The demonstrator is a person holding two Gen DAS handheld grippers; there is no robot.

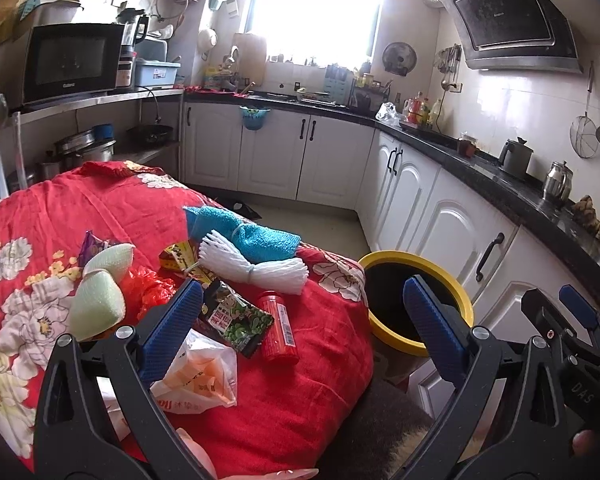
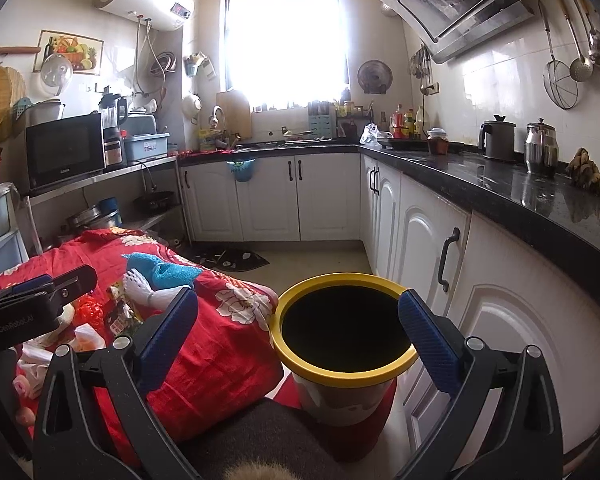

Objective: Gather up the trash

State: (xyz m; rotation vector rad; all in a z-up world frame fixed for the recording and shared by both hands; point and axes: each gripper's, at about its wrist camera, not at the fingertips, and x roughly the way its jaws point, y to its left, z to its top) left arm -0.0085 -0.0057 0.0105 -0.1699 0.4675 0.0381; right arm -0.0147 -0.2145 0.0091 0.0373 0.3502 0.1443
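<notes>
Both grippers (image 1: 304, 320) (image 2: 298, 326) gape (empty, seemingly) near yellow-rimmed bin (image 2: 342, 364).

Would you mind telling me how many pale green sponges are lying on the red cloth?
2. One pale green sponge lies beside the purple wrapper; the second sponge sits just in front of it, next to the left gripper. More may be hidden under the litter.

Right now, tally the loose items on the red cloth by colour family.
Red/orange: 2, red bottle and crumpled red bag
Blue: 1, blue towel
White: 2, foam net and white printed bag
Green: 3, two sponges and pea snack packet
Total: 8, partly hidden wrappers not counted.
</notes>
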